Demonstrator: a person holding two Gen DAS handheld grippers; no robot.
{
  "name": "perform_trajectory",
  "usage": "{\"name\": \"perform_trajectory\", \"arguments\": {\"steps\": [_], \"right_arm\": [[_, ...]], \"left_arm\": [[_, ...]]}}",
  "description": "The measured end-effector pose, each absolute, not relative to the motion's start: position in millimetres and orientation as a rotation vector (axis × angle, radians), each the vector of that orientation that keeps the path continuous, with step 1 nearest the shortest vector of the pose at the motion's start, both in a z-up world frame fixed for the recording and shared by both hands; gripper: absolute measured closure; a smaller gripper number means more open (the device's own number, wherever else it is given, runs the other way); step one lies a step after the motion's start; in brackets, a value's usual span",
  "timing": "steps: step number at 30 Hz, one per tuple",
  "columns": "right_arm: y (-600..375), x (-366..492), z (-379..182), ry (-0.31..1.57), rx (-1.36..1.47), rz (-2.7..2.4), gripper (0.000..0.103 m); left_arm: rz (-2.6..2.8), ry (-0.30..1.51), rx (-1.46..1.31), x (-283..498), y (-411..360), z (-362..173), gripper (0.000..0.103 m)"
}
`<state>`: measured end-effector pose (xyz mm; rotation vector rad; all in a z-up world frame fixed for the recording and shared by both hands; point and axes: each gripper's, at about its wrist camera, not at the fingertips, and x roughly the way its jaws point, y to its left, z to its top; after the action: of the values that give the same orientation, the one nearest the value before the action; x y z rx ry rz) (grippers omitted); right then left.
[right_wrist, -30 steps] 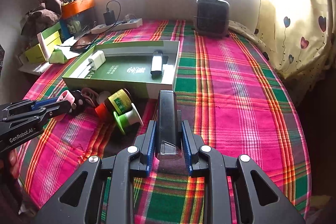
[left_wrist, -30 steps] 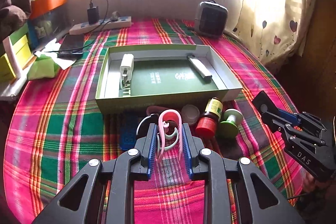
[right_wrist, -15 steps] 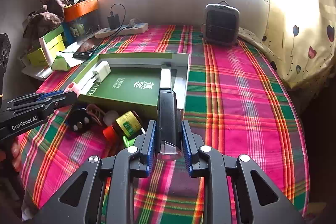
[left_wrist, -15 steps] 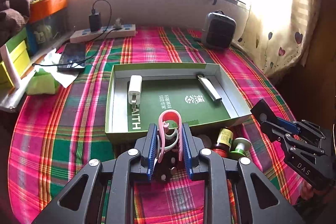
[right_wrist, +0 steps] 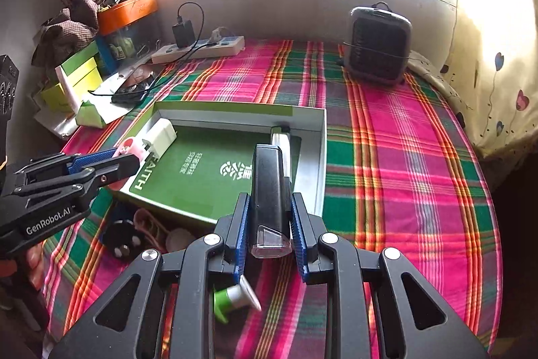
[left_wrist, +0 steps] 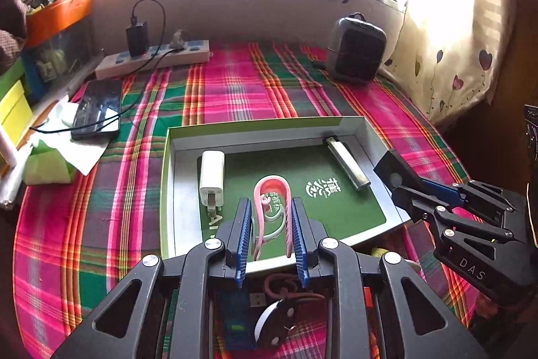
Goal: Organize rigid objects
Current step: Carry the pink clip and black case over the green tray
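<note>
A shallow green box (left_wrist: 269, 126) (right_wrist: 304, 115) lies on the plaid cloth, holding a white charger plug (left_wrist: 212, 175) (right_wrist: 160, 134) and a silver lighter (left_wrist: 346, 162) (right_wrist: 281, 140). My left gripper (left_wrist: 271, 214) is shut on a pink U-shaped clip (left_wrist: 271, 190) and hangs over the box's near edge. The right gripper (right_wrist: 270, 217) is shut on a long black block (right_wrist: 269, 187) with a clear end, above the box's near right corner. In the right wrist view the left gripper (right_wrist: 129, 157) appears at the left, with the pink clip (right_wrist: 129, 147) in its tip.
Loose items lie before the box: a black disc (right_wrist: 119, 234), a round white cap (right_wrist: 180, 239), a green and white spool (right_wrist: 235, 296) and a blue stick (left_wrist: 235, 318). Farther back stand a small heater (left_wrist: 356, 52), a power strip (left_wrist: 154, 56) and a phone (left_wrist: 97, 110). Boxes crowd the left shelf.
Both grippers have moved forward toward the box, each still holding its object. The box looms closer and the loose items have slipped beneath the fingers.
</note>
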<state>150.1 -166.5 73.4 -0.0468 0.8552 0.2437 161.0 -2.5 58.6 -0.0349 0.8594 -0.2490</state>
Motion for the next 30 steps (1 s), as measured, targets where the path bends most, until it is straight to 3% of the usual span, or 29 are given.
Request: {"name": "perform_trajectory", "arguments": {"steps": [30], "right_arm": [[-129, 232, 34, 0.963, -0.098, 0.270, 0.078]], "left_arm": [[-0.225, 0.938, -0.045, 230, -4, 20, 0.081]]}}
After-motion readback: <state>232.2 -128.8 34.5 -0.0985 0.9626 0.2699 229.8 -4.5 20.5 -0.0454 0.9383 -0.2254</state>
